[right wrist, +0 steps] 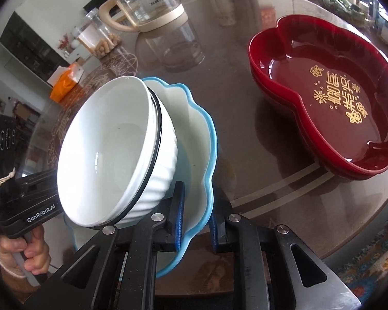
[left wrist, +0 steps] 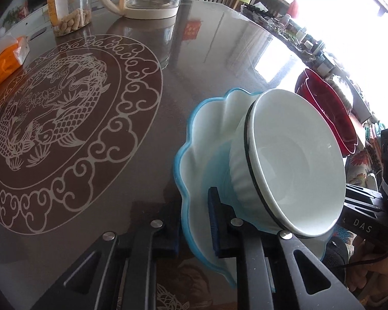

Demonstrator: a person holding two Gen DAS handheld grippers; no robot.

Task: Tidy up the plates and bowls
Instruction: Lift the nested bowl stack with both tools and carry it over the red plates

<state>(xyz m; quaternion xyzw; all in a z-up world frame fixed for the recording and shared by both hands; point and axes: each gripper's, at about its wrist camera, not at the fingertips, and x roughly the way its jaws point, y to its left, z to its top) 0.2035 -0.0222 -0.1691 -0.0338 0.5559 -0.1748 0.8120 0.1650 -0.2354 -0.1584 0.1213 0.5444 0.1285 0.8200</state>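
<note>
Glass table (left wrist: 147, 155) carries everything. Red tray (right wrist: 323, 118) sits well apart from blue-rimmed plate (right wrist: 199, 155), on its far side from left gripper. Plate holds nested white bowls (right wrist: 108, 155), both tilted. Left gripper (left wrist: 194, 222) clamped on one edge of plate rim, right gripper (right wrist: 196, 222) clamped on opposite edge. Judgement: lift both ends evenly, level plate first, or bowls slide off.

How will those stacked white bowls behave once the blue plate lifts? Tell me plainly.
The white bowls look glazed, hard and smooth, so they would probably slide on the blue plate. They sit loose and tall, so a tilt may tip them. The left gripper and right gripper clamp only the plate's rim.
</note>
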